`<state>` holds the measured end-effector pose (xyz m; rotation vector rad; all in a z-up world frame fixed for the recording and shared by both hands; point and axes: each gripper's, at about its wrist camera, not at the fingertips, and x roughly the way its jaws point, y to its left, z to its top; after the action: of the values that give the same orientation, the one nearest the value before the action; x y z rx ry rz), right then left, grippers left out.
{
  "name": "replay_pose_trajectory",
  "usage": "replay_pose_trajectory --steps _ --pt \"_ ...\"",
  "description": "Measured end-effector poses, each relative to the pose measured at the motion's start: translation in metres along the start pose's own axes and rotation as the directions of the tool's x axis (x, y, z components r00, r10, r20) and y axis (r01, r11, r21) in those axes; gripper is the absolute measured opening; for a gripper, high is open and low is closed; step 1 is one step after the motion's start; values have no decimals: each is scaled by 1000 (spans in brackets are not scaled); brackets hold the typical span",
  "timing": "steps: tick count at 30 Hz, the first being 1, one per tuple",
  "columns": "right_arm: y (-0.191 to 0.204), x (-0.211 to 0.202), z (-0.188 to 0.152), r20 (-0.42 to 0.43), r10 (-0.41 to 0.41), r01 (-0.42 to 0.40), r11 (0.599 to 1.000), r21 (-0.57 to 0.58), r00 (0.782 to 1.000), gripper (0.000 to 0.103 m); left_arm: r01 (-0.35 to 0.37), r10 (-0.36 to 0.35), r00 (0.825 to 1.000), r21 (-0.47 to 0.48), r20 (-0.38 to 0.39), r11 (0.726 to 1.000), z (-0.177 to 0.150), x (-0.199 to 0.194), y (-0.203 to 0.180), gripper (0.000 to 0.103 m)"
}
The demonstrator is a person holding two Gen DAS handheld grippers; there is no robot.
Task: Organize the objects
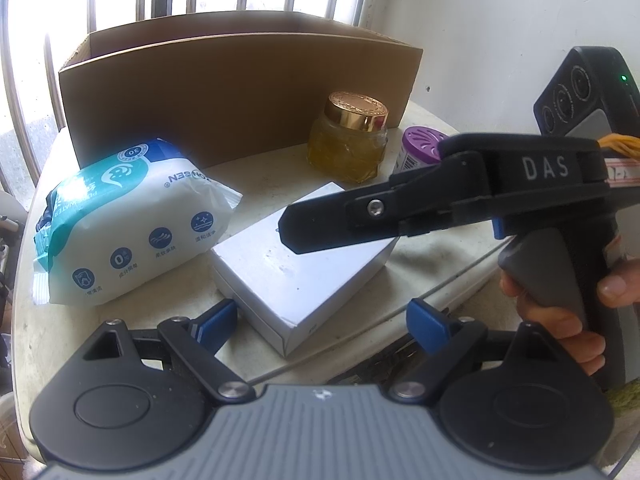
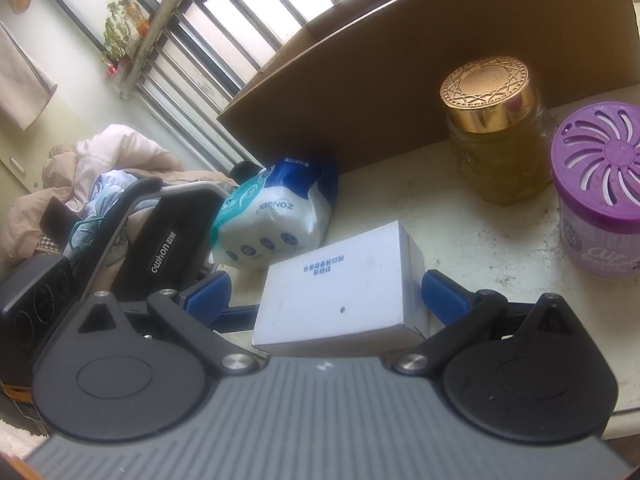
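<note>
A white box (image 1: 304, 268) lies on the pale table (image 1: 80, 332). It also shows in the right wrist view (image 2: 340, 288). My left gripper (image 1: 320, 322) is open, its blue pads on either side of the box's near corner. My right gripper (image 2: 326, 294) is open around the box, blue pads apart from its sides; from the left wrist view it (image 1: 292, 228) reaches in over the box from the right. A wet-wipes pack (image 1: 128, 220) lies left of the box. A gold-lidded jar (image 1: 348, 140) and a purple-lidded air freshener (image 2: 600, 192) stand behind it.
An open cardboard box (image 1: 240, 92) stands at the back of the table by a barred window. A wall is on the right. Off the table's left edge, in the right wrist view, are the left gripper's body (image 2: 168, 236) and heaped clothes (image 2: 100, 168).
</note>
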<state>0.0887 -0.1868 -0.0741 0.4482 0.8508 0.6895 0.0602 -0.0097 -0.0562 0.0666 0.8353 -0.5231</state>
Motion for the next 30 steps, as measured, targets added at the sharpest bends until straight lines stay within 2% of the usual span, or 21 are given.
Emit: replay_pose_trajectory --steps 18,30 --pt "-5 3 -5 8 18 -18 1000 20 1000 103 -23 23 999 -2 27 1000 0 4 3 92" --pt "-12 1 -6 22 48 -49 997 58 999 102 -29 30 999 -10 17 1000 2 9 5 92"
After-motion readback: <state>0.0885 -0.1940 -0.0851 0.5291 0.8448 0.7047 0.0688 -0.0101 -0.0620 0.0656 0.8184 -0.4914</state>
